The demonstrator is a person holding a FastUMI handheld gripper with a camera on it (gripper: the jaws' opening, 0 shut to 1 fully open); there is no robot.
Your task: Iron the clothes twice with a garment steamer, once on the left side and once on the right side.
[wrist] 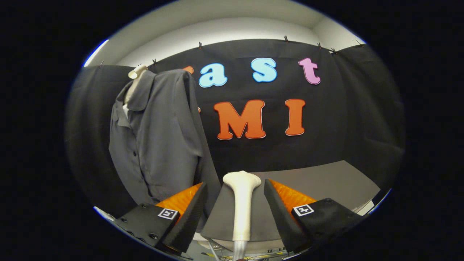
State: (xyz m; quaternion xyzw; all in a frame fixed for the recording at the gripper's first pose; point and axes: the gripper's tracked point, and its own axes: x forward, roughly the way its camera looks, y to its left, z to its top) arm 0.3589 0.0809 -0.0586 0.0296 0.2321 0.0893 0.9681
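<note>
A grey button-up shirt (pixel 159 137) hangs on a pale mannequin stand (pixel 137 72), beyond my fingers and off to their left. A cream garment steamer (pixel 242 203) stands upright between my two fingers, its wide head topmost. My gripper (pixel 235 197) is open: a gap shows on each side of the steamer's handle, and neither finger touches it. The steamer's lower end narrows to a clear part below the fingers.
A grey tabletop (pixel 326 181) stretches ahead and to the right, ending at the black cloth wall (pixel 344 127). The shirt's hem hangs down close to the table's left edge, near the left finger.
</note>
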